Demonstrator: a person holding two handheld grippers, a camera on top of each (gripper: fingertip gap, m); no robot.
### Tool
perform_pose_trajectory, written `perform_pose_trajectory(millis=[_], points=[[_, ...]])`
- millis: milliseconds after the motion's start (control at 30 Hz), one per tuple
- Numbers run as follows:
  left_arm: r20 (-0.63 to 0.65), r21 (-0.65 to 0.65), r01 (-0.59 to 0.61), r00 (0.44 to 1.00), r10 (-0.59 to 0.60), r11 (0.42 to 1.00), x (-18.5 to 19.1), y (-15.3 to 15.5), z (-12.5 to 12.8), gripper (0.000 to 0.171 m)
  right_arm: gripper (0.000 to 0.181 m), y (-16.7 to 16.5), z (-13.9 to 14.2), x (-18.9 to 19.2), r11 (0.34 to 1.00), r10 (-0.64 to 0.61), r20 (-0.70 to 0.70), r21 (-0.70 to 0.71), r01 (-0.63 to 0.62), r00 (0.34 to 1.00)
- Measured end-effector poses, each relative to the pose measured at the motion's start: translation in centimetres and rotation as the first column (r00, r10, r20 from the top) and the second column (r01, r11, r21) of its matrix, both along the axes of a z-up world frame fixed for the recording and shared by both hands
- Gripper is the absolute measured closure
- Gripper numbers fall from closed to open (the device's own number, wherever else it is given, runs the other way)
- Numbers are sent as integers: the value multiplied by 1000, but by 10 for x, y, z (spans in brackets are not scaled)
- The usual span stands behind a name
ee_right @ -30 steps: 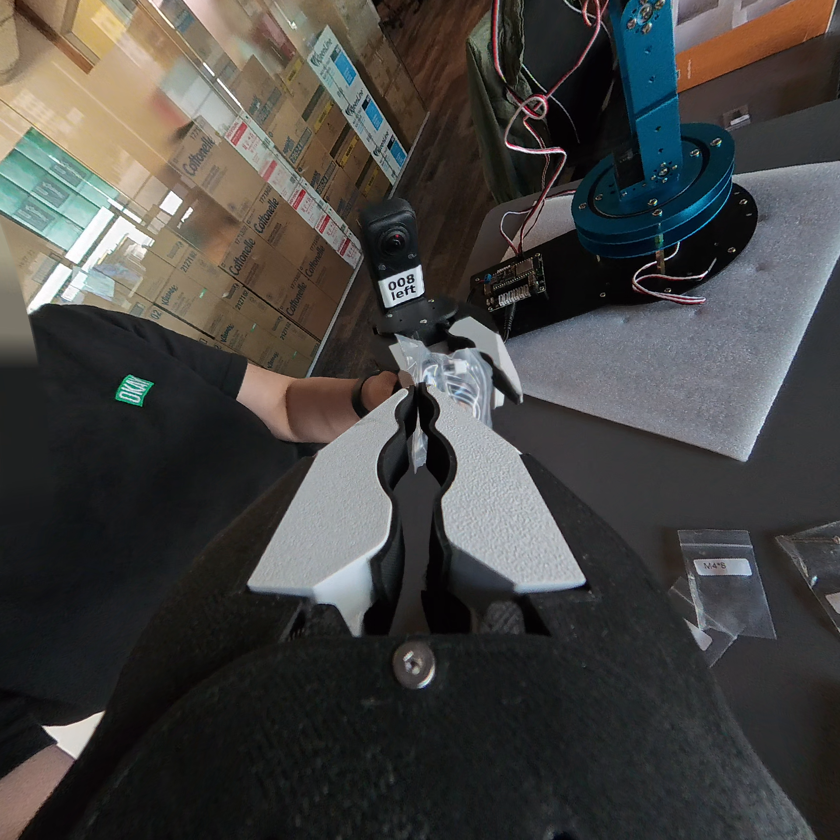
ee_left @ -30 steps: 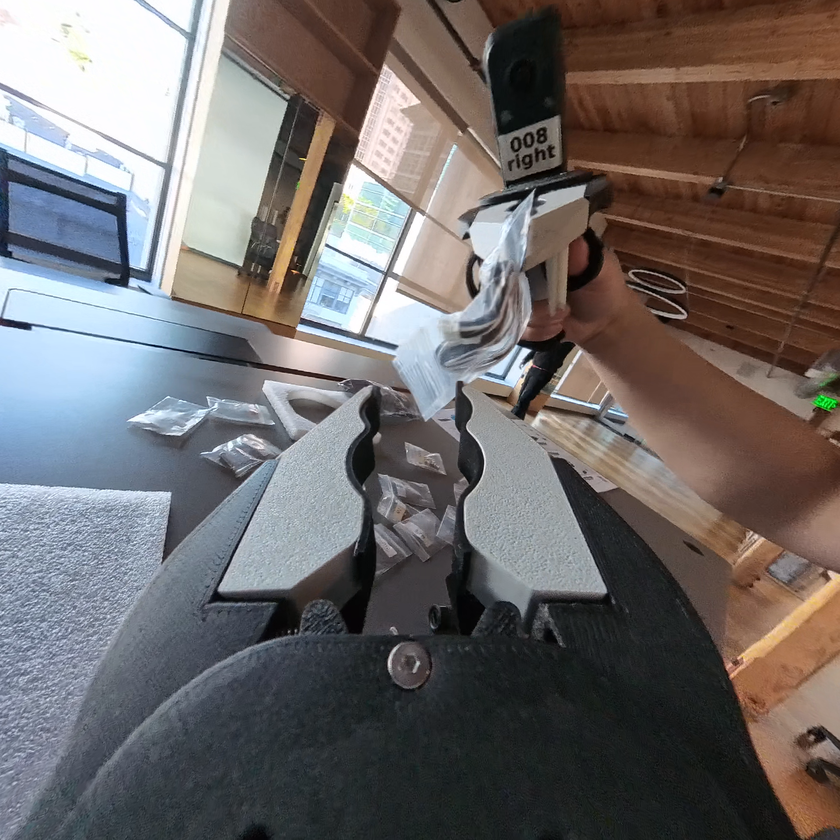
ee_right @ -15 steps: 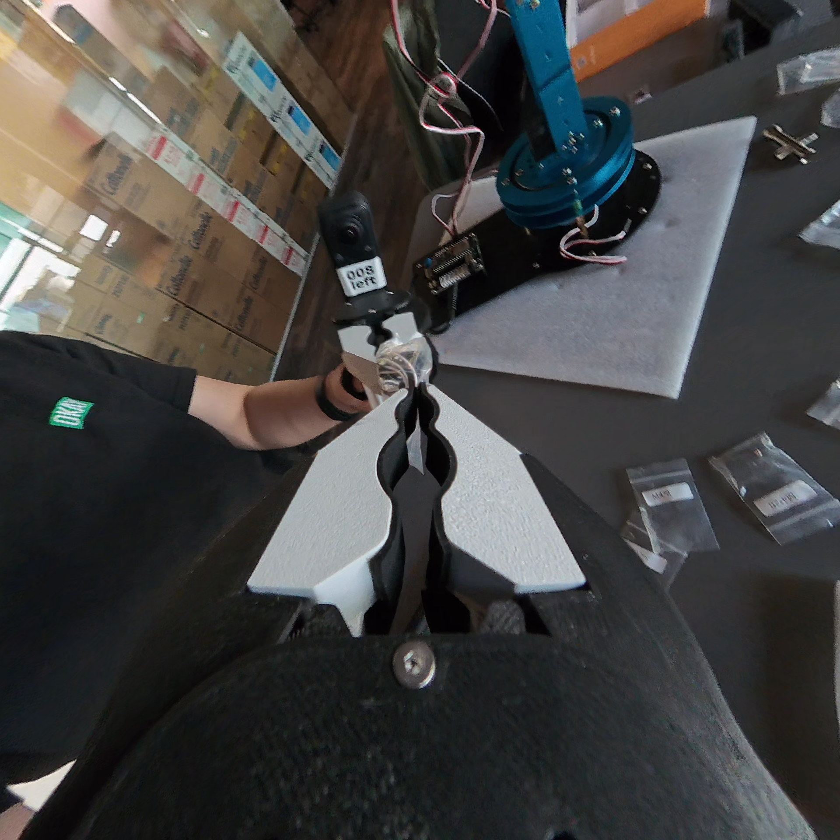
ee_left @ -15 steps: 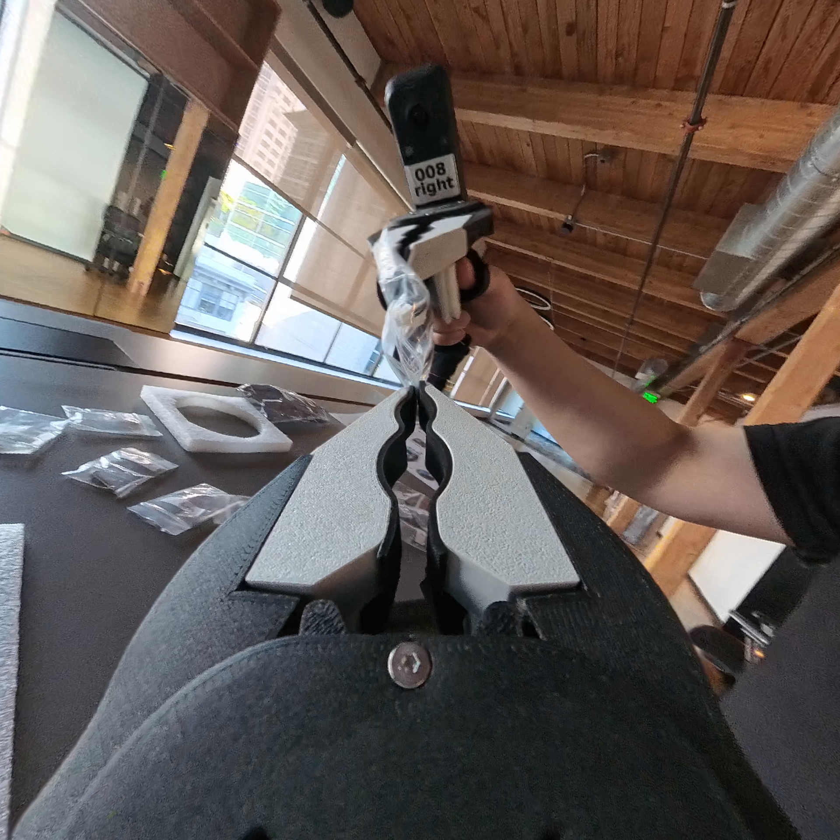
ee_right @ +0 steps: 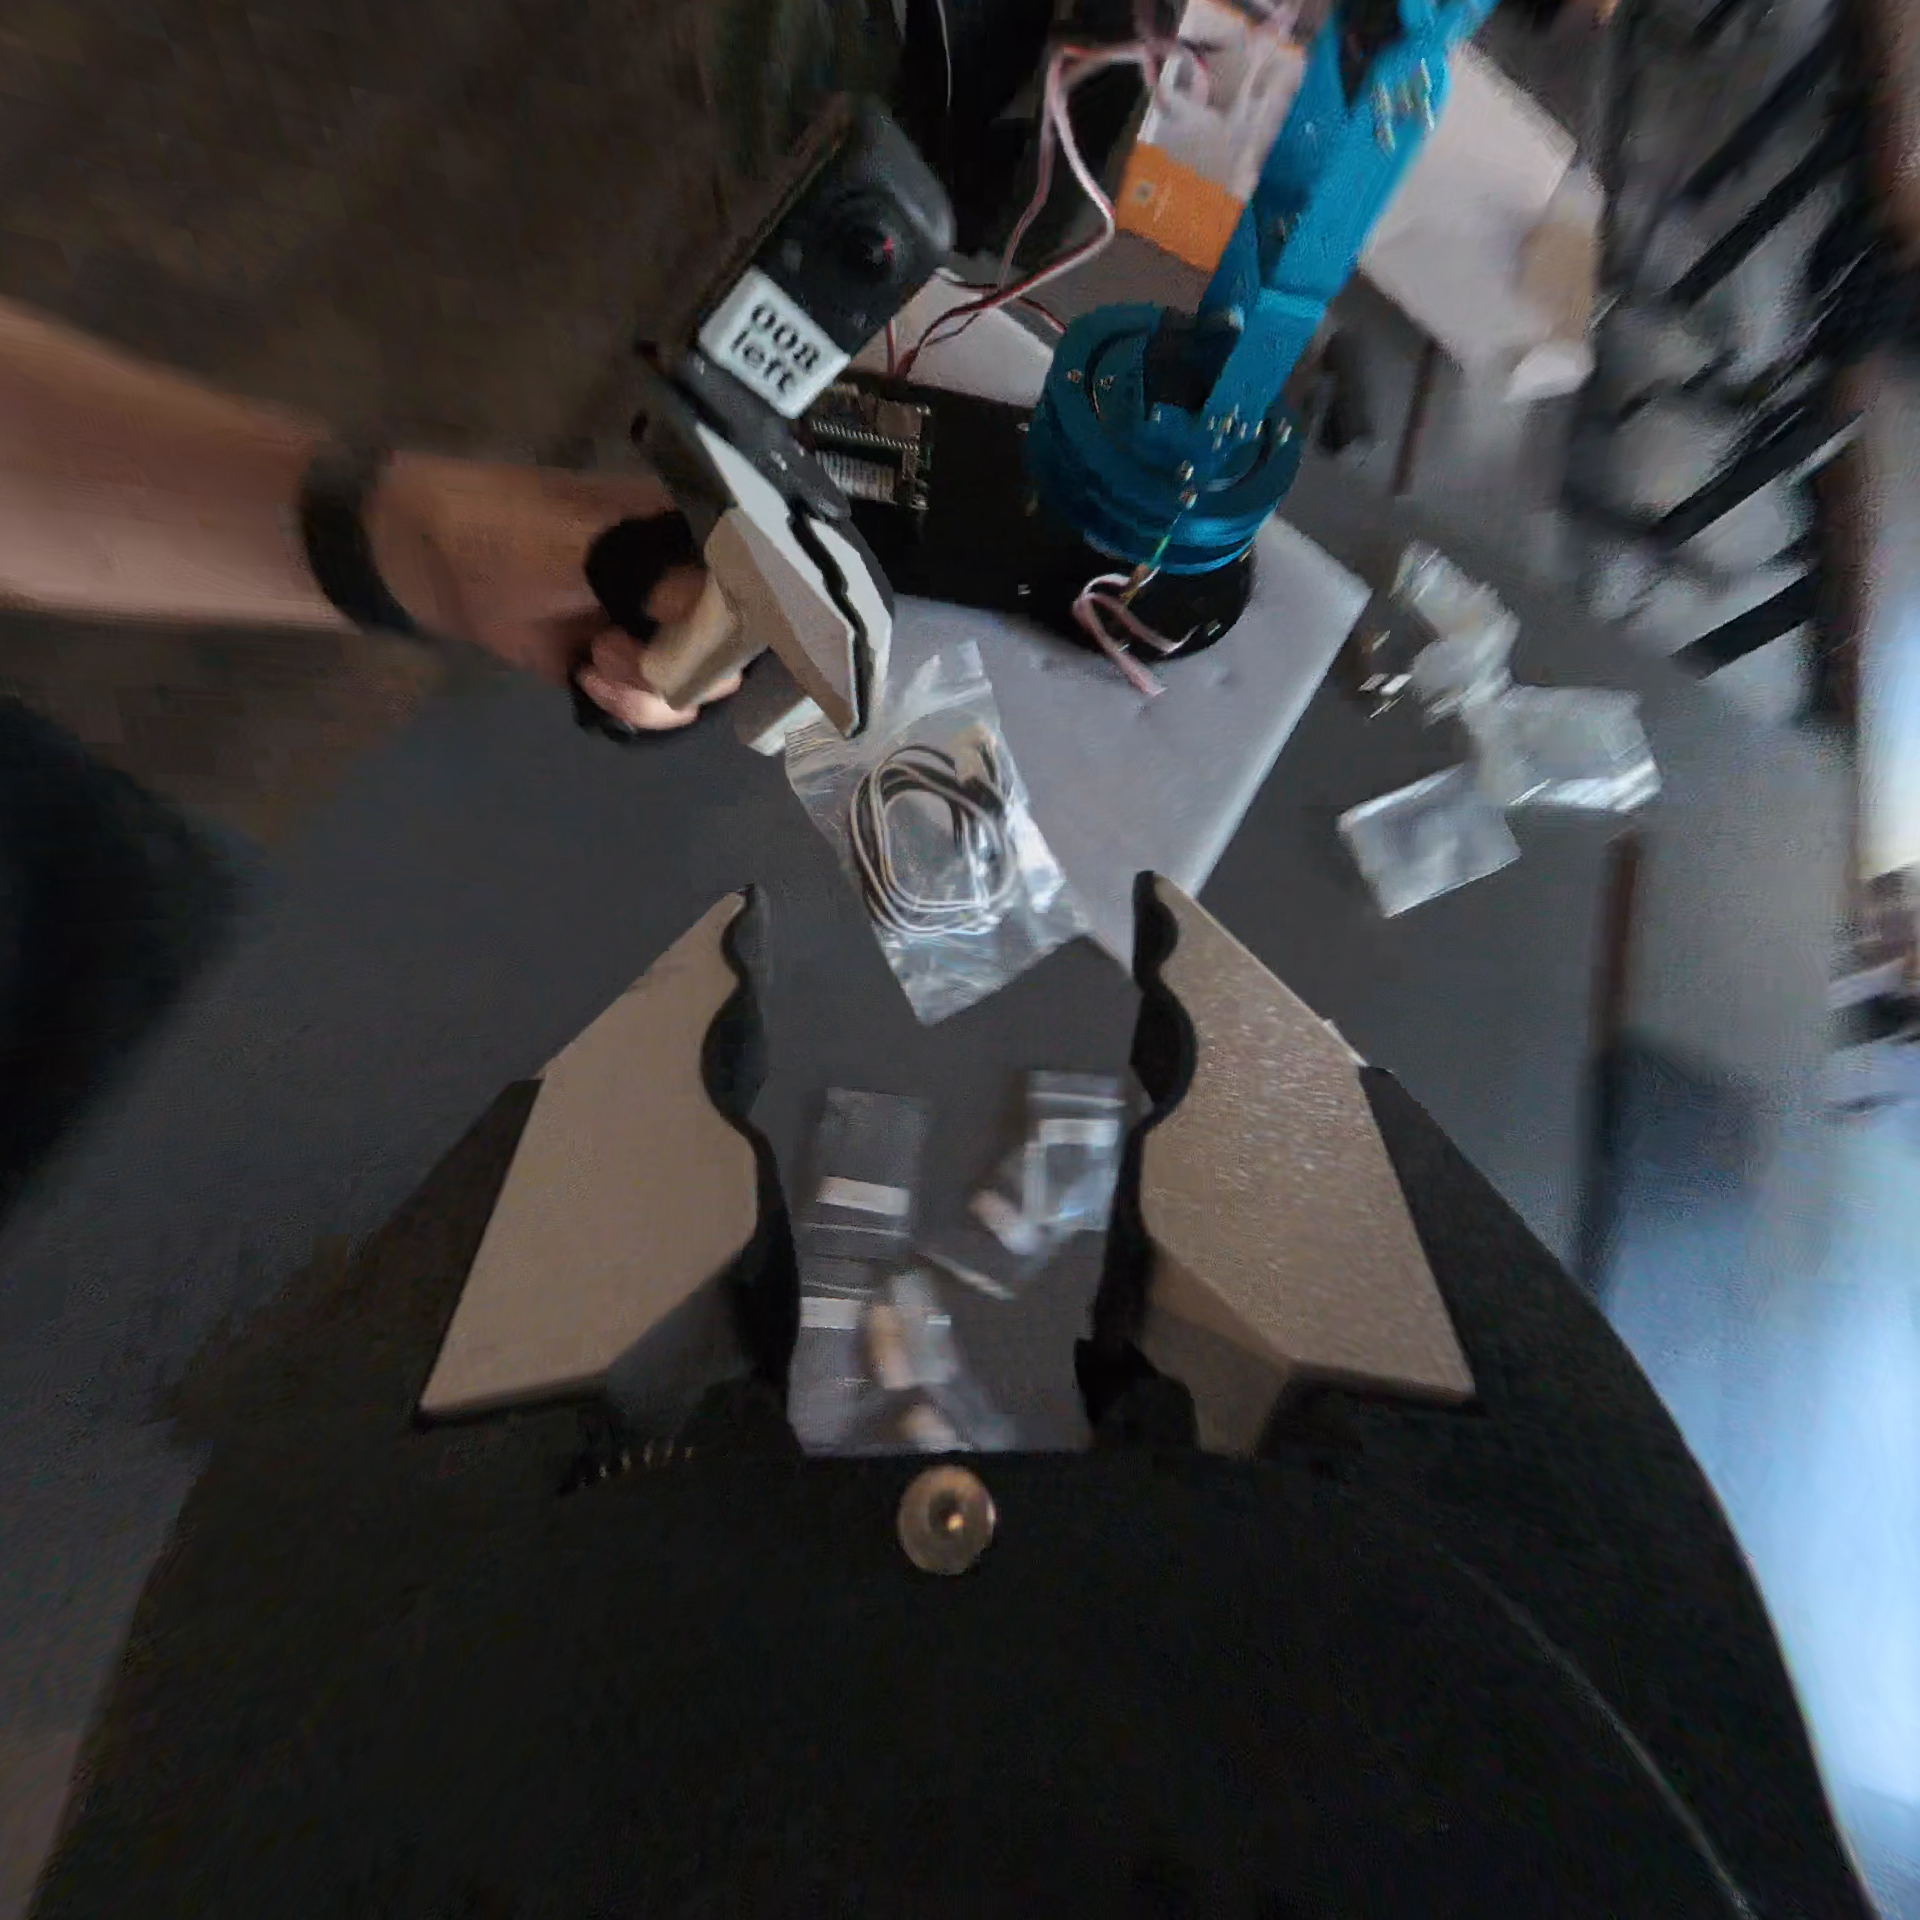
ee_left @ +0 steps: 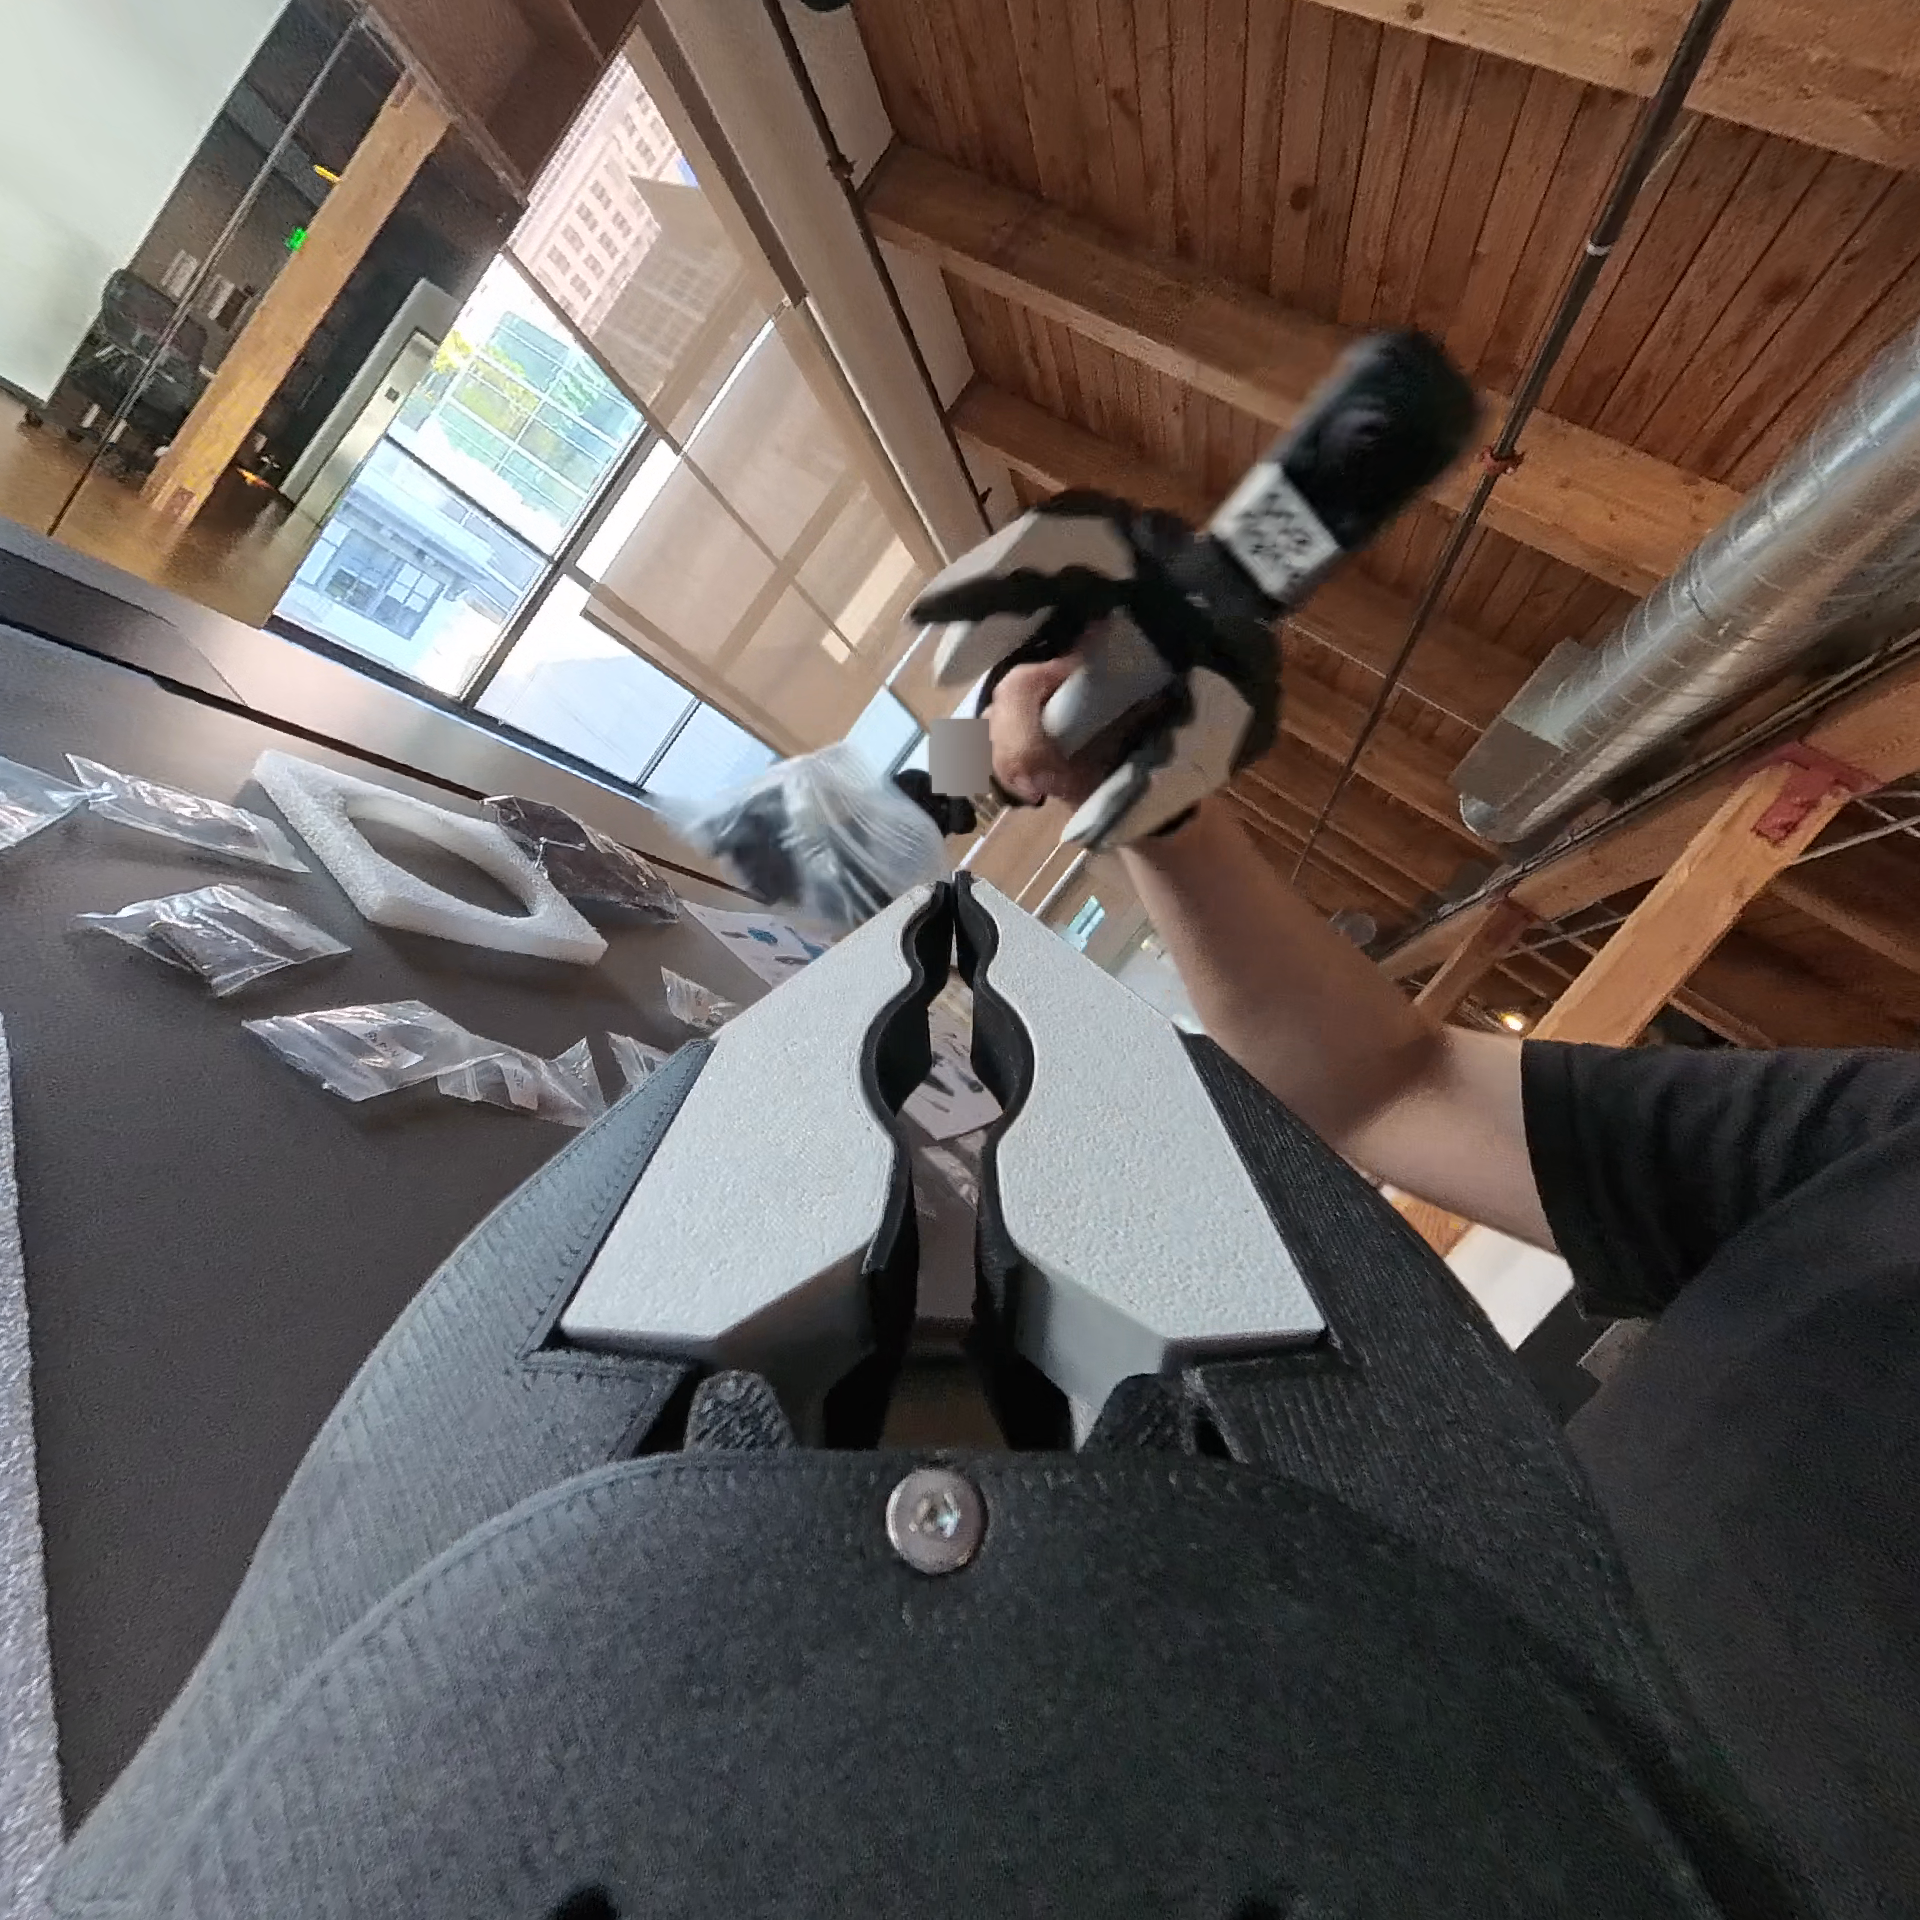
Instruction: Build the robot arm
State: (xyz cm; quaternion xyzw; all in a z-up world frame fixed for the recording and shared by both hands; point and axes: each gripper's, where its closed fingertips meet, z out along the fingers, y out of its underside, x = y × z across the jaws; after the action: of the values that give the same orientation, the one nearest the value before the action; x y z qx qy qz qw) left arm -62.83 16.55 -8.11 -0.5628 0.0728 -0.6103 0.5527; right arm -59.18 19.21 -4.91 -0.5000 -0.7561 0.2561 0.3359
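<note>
My left gripper [ee_left: 954, 885] is shut on the corner of a clear plastic bag [ee_left: 821, 831] with a coiled cable inside. In the right wrist view the bag [ee_right: 935, 842] hangs from the left gripper [ee_right: 831, 722] above the dark table [ee_right: 468, 831]. My right gripper [ee_right: 945, 904] is open and empty, just short of the bag's lower edge and not touching it. It shows blurred in the left wrist view [ee_left: 997, 722], open, up and to the right of the bag. Small bags [ee_right: 873, 1174] lie on the table between its fingers.
A blue robot arm base [ee_right: 1164, 447] with a circuit board stands on a grey foam pad [ee_right: 1195, 727]. A white foam frame [ee_left: 416, 862] and several small clear bags [ee_left: 343, 1049] lie on the table. More bags [ee_right: 1455, 821] lie to the right. Some 7 cm of space lies between my two pairs of fingers.
One second ago the right gripper held the bag and the left was open. The left closed on it. Now the right has opened, let go and drawn back.
</note>
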Motion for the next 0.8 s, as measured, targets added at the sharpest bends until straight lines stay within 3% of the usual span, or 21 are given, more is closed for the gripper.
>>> perform_pose_trajectory(millis=[67, 100, 200, 267, 300, 367, 400, 500, 633, 800], points=[[-6, 10, 15, 1000, -15, 1000, 3, -2, 0, 171, 103, -15, -5, -6, 973, 87, 53, 210, -96, 995], [-3, 14, 23, 1000, -23, 1000, 4, -3, 0, 171, 100, -23, -12, -9, 960, 116, 93, 243, -136, 989], [-9, 22, 47, 999, -47, 999, 10, -4, -1, 171, 89, -25, -36, -19, 945, 120, 168, 282, -165, 978], [3, 33, 65, 998, -65, 997, 12, -7, 1, 171, 87, -19, -55, -21, 962, 104, 205, 226, -151, 973], [13, 41, 76, 997, -77, 996, 12, -9, 3, 171, 90, -18, -62, -22, 972, 100, 209, 187, -140, 973], [22, 50, 91, 996, -92, 995, 12, -14, 3, 171, 117, -20, -71, -22, 981, 115, 213, 129, -144, 970], [19, 56, 99, 995, -100, 993, 13, -16, 3, 171, 121, -20, -71, -25, 982, 117, 189, 128, -142, 975], [26, 70, 128, 991, -130, 989, 13, -23, 2, 171, 117, -25, -72, -33, 983, 131, 140, 108, -147, 981], [8, 46, 116, 993, -117, 992, 10, -23, -5, 171, 139, -27, -74, -34, 979, 142, 146, 128, -161, 979], [-72, -36, 70, 995, -72, 997, 10, -17, -22, 171, 152, -18, -82, -24, 970, 92, 255, 197, -145, 963]])
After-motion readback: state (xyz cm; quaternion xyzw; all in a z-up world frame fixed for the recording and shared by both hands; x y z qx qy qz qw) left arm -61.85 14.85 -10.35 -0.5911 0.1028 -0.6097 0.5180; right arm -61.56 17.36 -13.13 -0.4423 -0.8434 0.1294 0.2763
